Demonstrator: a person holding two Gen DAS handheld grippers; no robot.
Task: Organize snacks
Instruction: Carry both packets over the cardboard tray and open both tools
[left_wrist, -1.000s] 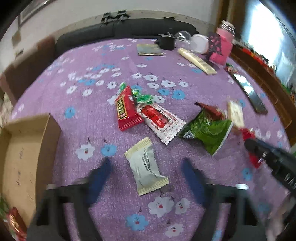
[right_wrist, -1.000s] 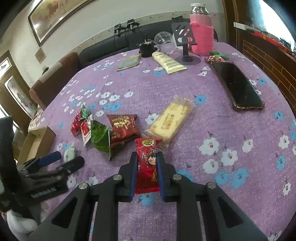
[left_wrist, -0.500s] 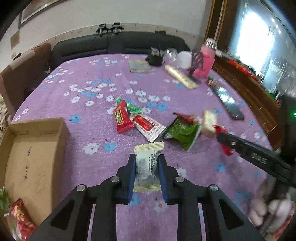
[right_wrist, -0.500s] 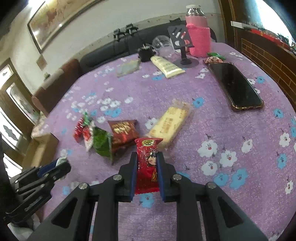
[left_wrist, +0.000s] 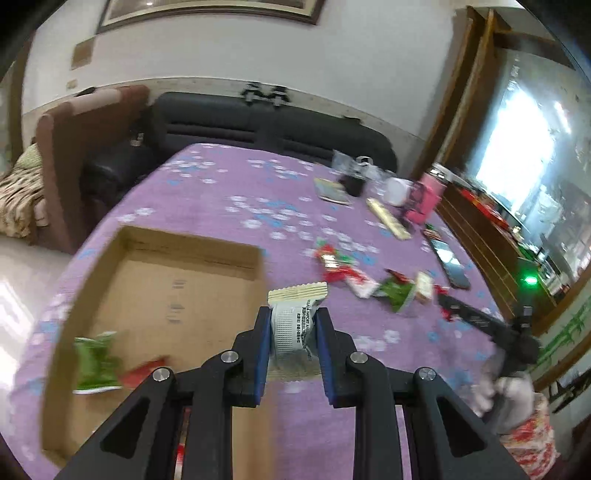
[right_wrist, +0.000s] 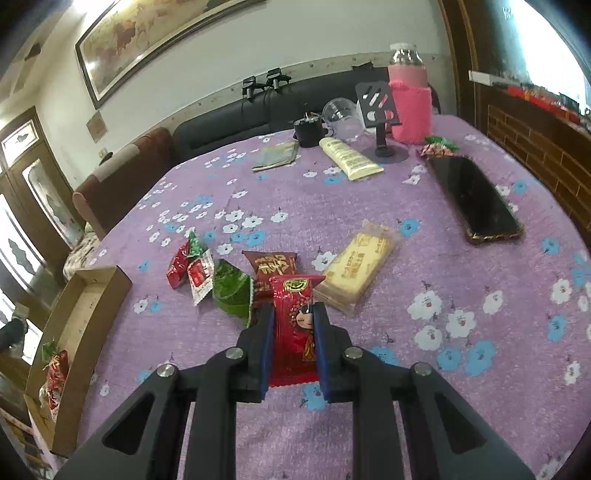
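Two snacks are gripped: our left gripper (left_wrist: 291, 332) clamps a white packet (left_wrist: 293, 325), our right gripper (right_wrist: 293, 332) a red one (right_wrist: 295, 321); next we lower each into the cardboard box (left_wrist: 166, 280).

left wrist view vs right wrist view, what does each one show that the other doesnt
Only the left wrist view shows the left gripper shut on a white packet, near the box's right wall.

Only the right wrist view shows the right gripper shut on a red packet, plus a full view of the yellow snack bar.

Both show the box, the phone and the loose snack cluster.
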